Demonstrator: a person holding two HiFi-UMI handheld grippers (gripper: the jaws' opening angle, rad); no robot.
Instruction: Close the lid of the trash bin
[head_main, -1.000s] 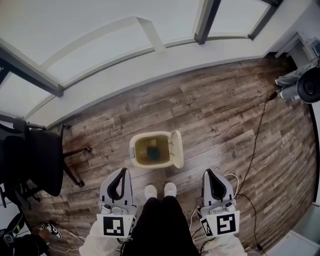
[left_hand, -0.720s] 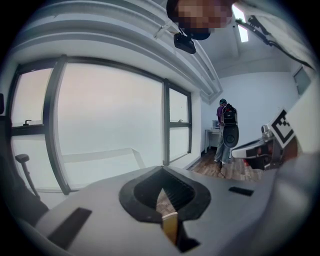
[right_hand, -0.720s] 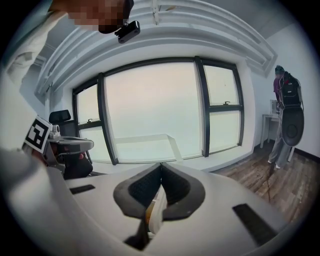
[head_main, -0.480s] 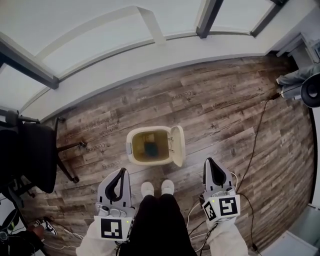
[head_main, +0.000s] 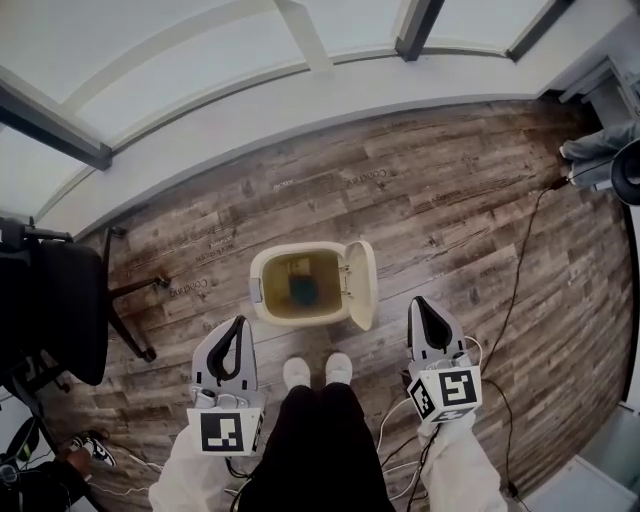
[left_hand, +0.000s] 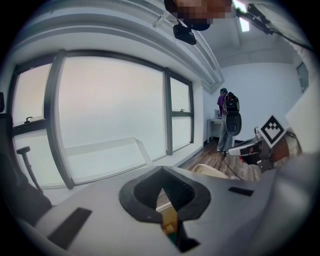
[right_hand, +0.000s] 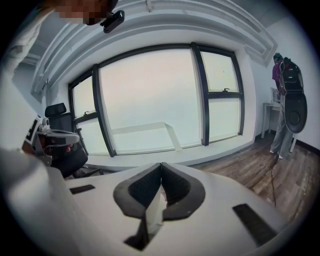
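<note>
A cream trash bin (head_main: 268, 300) stands on the wood floor just ahead of the person's feet, something dark blue at its bottom. Its lid (head_main: 362, 285) is open and stands up on the bin's right side. My left gripper (head_main: 240, 322) hangs near the bin's front left corner, jaws shut and empty. My right gripper (head_main: 416, 302) is to the right of the lid, apart from it, also shut and empty. In the left gripper view the left gripper (left_hand: 162, 171) has the cream lid (left_hand: 212, 171) just past it. The right gripper (right_hand: 161, 166) points toward the window.
A black office chair (head_main: 60, 310) stands at the left. A thin black cable (head_main: 515, 270) runs over the floor at the right. A white sill and large windows (head_main: 250, 110) close off the far side. Another person (left_hand: 223, 125) stands far right by a black round device (head_main: 628, 170).
Both grippers have come forward toward the bin, the right one more, now level with the lid. The lid stays open. The view has shifted slightly.
</note>
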